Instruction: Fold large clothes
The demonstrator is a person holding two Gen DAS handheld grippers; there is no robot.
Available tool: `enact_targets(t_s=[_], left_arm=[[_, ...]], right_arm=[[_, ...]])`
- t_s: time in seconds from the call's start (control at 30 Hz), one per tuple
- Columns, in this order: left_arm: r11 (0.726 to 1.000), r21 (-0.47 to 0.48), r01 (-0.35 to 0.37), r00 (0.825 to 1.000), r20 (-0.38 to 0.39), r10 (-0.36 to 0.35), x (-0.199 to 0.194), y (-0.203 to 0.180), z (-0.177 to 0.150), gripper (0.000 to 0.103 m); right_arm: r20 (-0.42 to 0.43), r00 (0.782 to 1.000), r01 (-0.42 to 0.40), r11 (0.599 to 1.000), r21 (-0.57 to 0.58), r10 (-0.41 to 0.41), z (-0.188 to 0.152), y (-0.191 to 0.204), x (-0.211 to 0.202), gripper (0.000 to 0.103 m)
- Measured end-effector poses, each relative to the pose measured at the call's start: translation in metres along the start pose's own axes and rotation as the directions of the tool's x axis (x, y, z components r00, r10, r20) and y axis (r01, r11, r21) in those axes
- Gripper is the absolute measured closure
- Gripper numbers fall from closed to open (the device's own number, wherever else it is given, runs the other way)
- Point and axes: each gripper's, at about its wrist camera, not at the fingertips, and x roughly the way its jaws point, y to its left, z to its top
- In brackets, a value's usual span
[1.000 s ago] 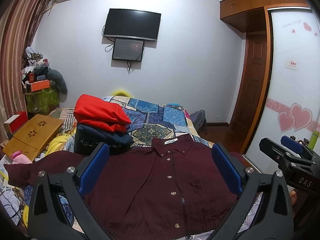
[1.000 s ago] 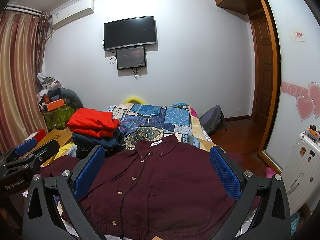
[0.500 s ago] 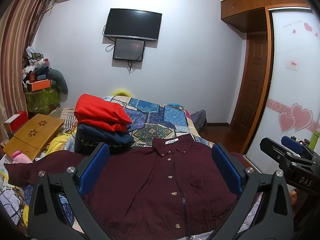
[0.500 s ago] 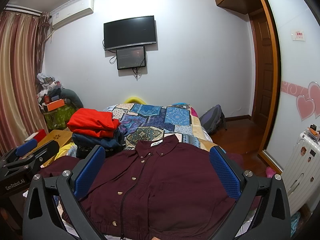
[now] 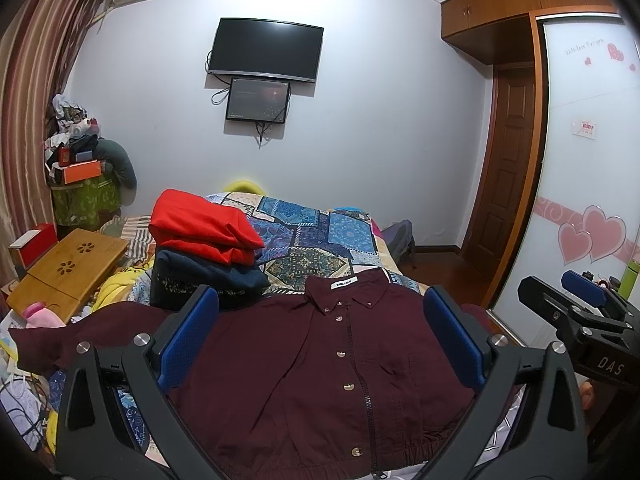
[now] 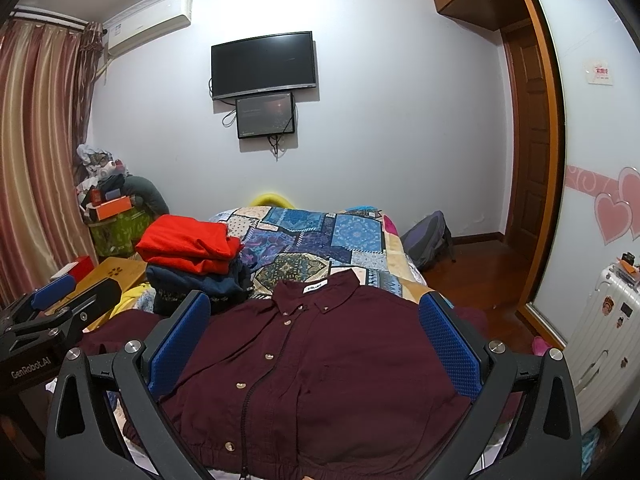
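Nothing has moved: both the left gripper [image 5: 320,336] and right gripper [image 6: 314,332] hover wide apart above the jacket [image 5: 320,368], collar pointing away.

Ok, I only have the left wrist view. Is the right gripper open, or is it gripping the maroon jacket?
Observer: Open. In the right wrist view the right gripper has its jaws wide apart with nothing between them. The maroon jacket lies spread on the bed beyond them.
Operator: Is there anything on the floor on that side that I cannot see?
Observer: Yes, a white suitcase with stickers stands by the wardrobe door.
Operator: Anything else down there?
Observer: A pink slipper lies on the floor between the bed and the suitcase.
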Motion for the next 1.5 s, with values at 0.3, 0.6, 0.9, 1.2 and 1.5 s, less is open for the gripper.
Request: enact_targets(t_s=[0.3, 0.6, 0.9, 1.2, 1.5], left_arm=[[1.0, 0.0, 0.0, 1.0, 0.0, 0.0, 0.0, 0.0, 0.0, 0.0], [1.0, -0.002, -0.005, 1.0, -0.002, 0.005, 0.001, 0.002, 0.001, 0.0], [0.998, -0.007, -0.061, 0.998, 0.008, 0.061, 0.008, 0.015, 0.003, 0.0], [0.969, 0.005, -0.249, 0.967, 0.056, 0.248, 0.024, 0.063, 0.008, 0.0], [0.875, -0.089, -0.476, 0.88, -0.044, 0.474, 0.061, 0.159, -0.012, 0.0]], right_arm=[[-0.001, 1.0, 0.0, 1.0, 0.001, 0.0, 0.0, 0.0, 0.0, 0.0], [-0.004, 1.0, 0.001, 1.0, 0.002, -0.001, 0.001, 0.0, 0.001, 0.0], [-0.023, 1.0, 0.005, 1.0, 0.005, -0.005, 0.001, -0.003, 0.01, 0.0], [-0.083, 0.996, 0.014, 1.0, -0.004, -0.014, -0.002, -0.004, 0.04, 0.0], [-0.189, 0.982, 0.017, 0.999, -0.03, -0.023, -0.006, 0.0, 0.087, 0.0]])
